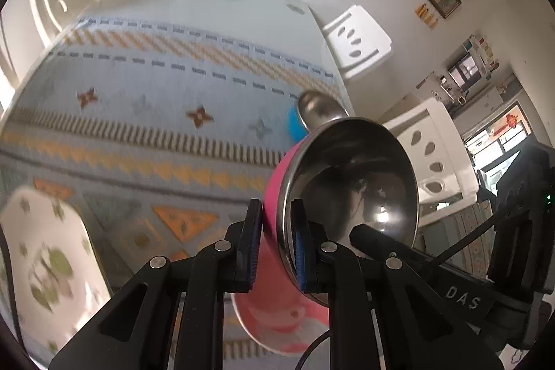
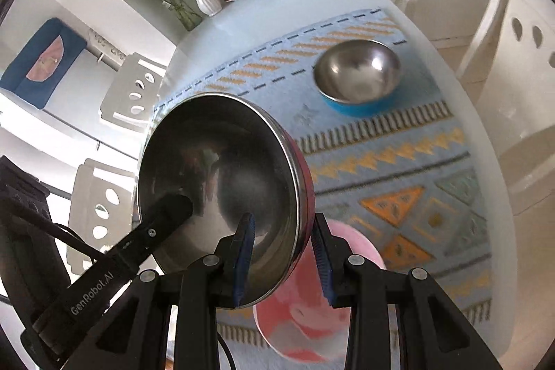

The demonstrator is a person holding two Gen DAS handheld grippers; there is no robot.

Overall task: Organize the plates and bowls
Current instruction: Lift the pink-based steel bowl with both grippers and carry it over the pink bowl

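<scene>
I am in the middle of carrying one bowl, and both claws hold it. My left claw pinches the rim of the pink bowl with the shiny steel inside: one pad sits on the pink outside, the other on the steel inside. My right claw has the other side of the same bowl's rim between its pads, and it looks like it grips there too. The bowl is tipped and up off the desk.

Right under the bowl lies a round pink plate on the blue patterned cloth. A white plate with green flowers lies to the left.

Farther off stands a blue bowl with a steel inside, well apart from my claws. I think the next move is to bring the pink bowl over it, hold it level, and lower it in gently so the two bowls stack.
</scene>
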